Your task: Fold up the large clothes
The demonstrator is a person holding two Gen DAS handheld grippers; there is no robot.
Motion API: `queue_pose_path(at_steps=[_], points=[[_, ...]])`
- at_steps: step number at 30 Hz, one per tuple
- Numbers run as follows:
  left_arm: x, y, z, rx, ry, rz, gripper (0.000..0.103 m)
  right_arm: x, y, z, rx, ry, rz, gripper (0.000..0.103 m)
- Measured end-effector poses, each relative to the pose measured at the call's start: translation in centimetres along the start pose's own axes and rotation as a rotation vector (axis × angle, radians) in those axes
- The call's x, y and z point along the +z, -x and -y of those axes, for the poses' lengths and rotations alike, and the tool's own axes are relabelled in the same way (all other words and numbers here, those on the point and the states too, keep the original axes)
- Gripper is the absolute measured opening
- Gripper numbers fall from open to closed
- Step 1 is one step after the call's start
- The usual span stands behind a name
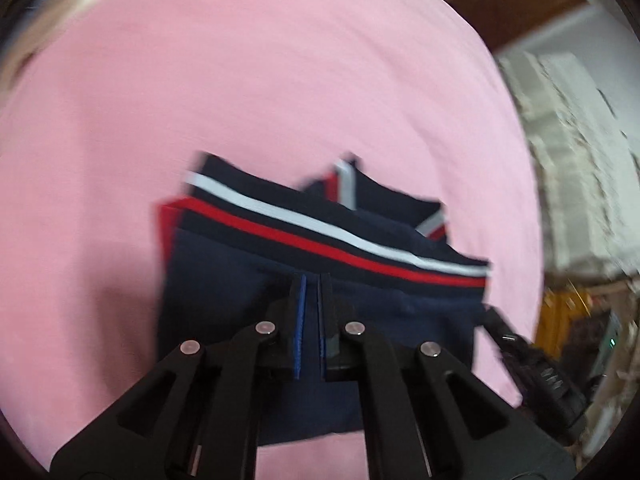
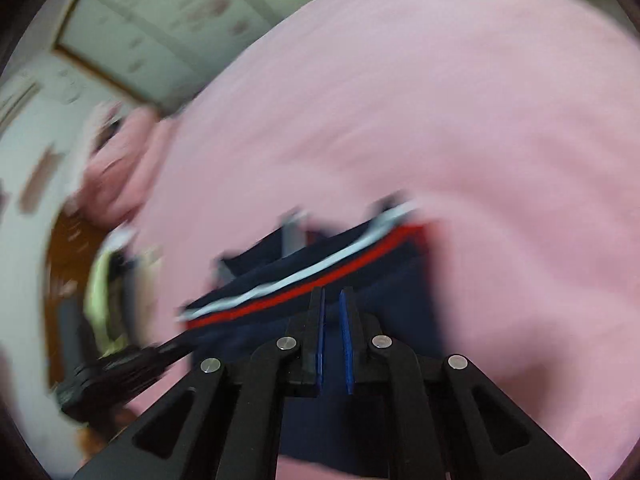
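I see one folded navy garment (image 1: 248, 280) on the pink bed sheet (image 1: 280, 80). My left gripper (image 1: 311, 280) and right gripper (image 2: 331, 294) hover at 6 o'clock, fingers slightly apart, pinching nothing.

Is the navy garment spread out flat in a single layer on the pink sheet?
No, the navy garment lies folded in stacked layers on the pink sheet.

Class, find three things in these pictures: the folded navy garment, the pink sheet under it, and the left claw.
garment (image 1: 248, 280), left wrist view, on the plain navy panel below the stripes.
sheet (image 1: 280, 80), left wrist view, on bare pink cloth beyond the garment.
left claw (image 1: 312, 280), left wrist view, midway between its fingertips.
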State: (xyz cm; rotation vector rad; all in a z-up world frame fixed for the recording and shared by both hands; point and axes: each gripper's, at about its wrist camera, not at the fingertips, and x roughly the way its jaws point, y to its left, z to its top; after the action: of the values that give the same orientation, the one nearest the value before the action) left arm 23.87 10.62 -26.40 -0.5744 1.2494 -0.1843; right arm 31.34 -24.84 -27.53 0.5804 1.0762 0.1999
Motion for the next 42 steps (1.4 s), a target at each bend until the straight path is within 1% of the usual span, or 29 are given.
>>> queue_pose_path(at_steps=[2, 4, 5, 6, 7, 9, 10, 12, 13, 15, 16, 18, 19, 20, 21, 22, 23, 24, 25, 26, 27, 29, 32, 35, 36, 38, 39, 41, 42], points=[[-0.1, -1.2, 0.7, -0.035, -0.015, -0.043, 0.001, -1.0, -2.4, -2.6, 0.022, 0.062, -0.058, 0.008], [0.5, -2.8, 1.7, -0.055, -0.015, -0.083, 0.001, -2.2, -5.3, -4.9, 0.008, 0.140, -0.123, 0.008], [0.6, -3.7, 1.9, -0.059, -0.011, -0.102, 0.001, -2.6, -6.4, -5.7, 0.009, 0.159, -0.142, 0.009], [0.6, -4.3, 1.8, -0.037, -0.006, -0.111, 0.001, -3.0, -7.8, -6.2, 0.018, 0.174, -0.172, 0.014], [1.1, -5.4, 2.4, -0.018, -0.007, -0.108, 0.001, -3.4, -8.9, -6.4, 0.016, 0.183, -0.193, 0.015], [1.0, -6.6, 2.3, -0.022, 0.006, -0.106, 0.001, -3.8, -10.4, -6.9, -0.006, 0.201, -0.191, 0.016], [1.2, -7.8, 3.0, -0.021, 0.013, -0.095, 0.001, -3.8, -10.7, -6.8, 0.009, 0.209, -0.183, 0.016], [1.6, -8.0, 2.6, -0.027, 0.021, -0.034, 0.001, -3.5, -10.7, -6.5, 0.049, 0.221, -0.185, 0.016], [1.8, -8.5, 2.5, -0.010, 0.025, -0.006, 0.001, -3.3, -10.7, -5.7, 0.074, 0.227, -0.191, 0.016], [2.7, -8.5, 1.6, 0.065, 0.022, 0.053, 0.001, -3.0, -9.8, -4.6, 0.062, 0.230, -0.170, 0.016], [3.2, -8.3, 0.9, 0.067, 0.025, 0.050, 0.001, -2.5, -9.3, -3.4, 0.016, 0.218, -0.142, 0.013], [3.9, -8.7, -0.4, 0.047, 0.041, 0.015, 0.001, -1.3, -8.1, -0.7, 0.007, 0.156, -0.114, 0.008], [4.1, -8.7, -0.7, 0.037, 0.040, 0.012, 0.001, -0.9, -7.5, 0.8, 0.005, 0.106, -0.096, 0.008], [4.3, -8.4, -0.7, 0.038, 0.028, 0.021, 0.001, -0.6, -6.8, 1.5, -0.025, 0.074, -0.068, 0.008], [4.5, -7.8, -0.7, 0.076, 0.012, 0.036, 0.001, -0.3, -5.9, 2.2, -0.047, 0.047, -0.038, 0.008], [4.7, -7.2, -0.4, 0.147, -0.017, 0.058, 0.001, 0.2, -4.5, 2.6, -0.098, 0.005, 0.014, 0.011], [4.9, -7.1, 0.0, 0.164, -0.035, 0.066, 0.001, 0.5, -3.6, 2.8, -0.129, -0.016, 0.055, 0.014], [4.9, -6.7, 0.4, 0.141, -0.050, 0.060, 0.001, 0.8, -2.5, 2.9, -0.139, -0.027, 0.092, 0.019], [4.9, -6.5, 0.6, 0.098, -0.062, 0.042, 0.001, 1.0, -1.6, 2.6, -0.130, -0.031, 0.130, 0.021], [4.7, -6.3, 1.0, 0.019, -0.083, 0.011, 0.001, 1.1, -1.1, 2.1, -0.094, -0.021, 0.143, 0.021], [4.4, -6.4, 1.8, -0.044, -0.103, -0.017, 0.001, 1.1, -0.9, 1.7, -0.061, -0.010, 0.133, 0.021], [3.4, -7.0, 3.3, -0.084, -0.137, -0.074, 0.001, 0.5, -2.1, 0.3, 0.002, 0.011, 0.069, 0.021], [1.1, -9.3, 5.0, -0.092, -0.155, -0.184, 0.001, -1.7, -6.4, -2.1, 0.062, 0.031, -0.123, 0.021], [-1.4, -11.1, 5.3, -0.041, -0.165, -0.251, 0.001, -4.2, -10.2, -4.0, 0.027, 0.099, -0.246, 0.021], [-2.3, -11.7, 5.4, -0.016, -0.194, -0.258, 0.001, -5.1, -11.2, -4.5, 0.007, 0.125, -0.260, 0.021], [-3.6, -12.5, 5.6, 0.044, -0.242, -0.252, 0.001, -5.2, -11.5, -4.5, -0.012, 0.174, -0.240, 0.021], [-3.9, -12.7, 5.2, 0.052, -0.253, -0.242, 0.001, -5.0, -11.4, -3.8, -0.055, 0.195, -0.236, 0.021], [-3.7, -12.7, 3.8, 0.027, -0.208, -0.224, 0.001, -3.9, -9.7, -1.4, -0.108, 0.213, -0.222, 0.021], [-3.5, -12.4, 3.0, 0.017, -0.176, -0.215, 0.001, -3.5, -9.3, -0.9, -0.110, 0.209, -0.212, 0.020]])
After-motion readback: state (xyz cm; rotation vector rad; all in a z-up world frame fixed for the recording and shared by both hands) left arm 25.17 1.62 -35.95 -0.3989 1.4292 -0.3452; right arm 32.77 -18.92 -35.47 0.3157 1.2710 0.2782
